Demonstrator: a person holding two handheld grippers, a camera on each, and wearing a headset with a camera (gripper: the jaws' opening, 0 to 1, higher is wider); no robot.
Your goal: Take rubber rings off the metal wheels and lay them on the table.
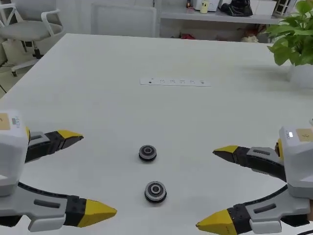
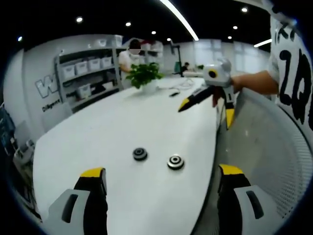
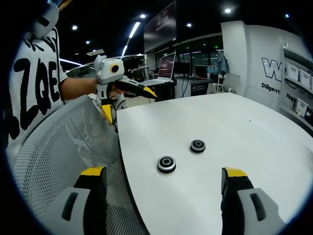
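Metal wheels (image 1: 155, 191), two of them, are what we are working on, and both lie out in the open on the white table (image 1: 98, 98), which spreads wide and bare from the near edge to a socket strip (image 1: 175, 82) well off at the far side.

We hold the left gripper (image 1: 98, 174) at the near left and the right gripper (image 1: 206, 188) at the near right. Both have their jaws spread wide with nothing between them, and their yellow tips point inward toward each other across the middle of the table. Neither touches a wheel.

Between the two grippers, the far wheel (image 1: 147, 152) sits a little left of the near wheel (image 1: 155, 191); the two are close but apart. Each lies flat with its bore facing up, so its axle stands upright from the table.

In both gripper views the wheels lie ahead of the jaws and within the span of the open tips. We judge the near wheel to be about midway between the grippers, with neither clearly closer.

Smallest is the rubber ring (image 1: 145, 192), which we take to be the dark band round each rim. Because the wheels lie flat, that band runs level with the table. We judge that one gripper must pin the wheel while the other catches the band from the side.
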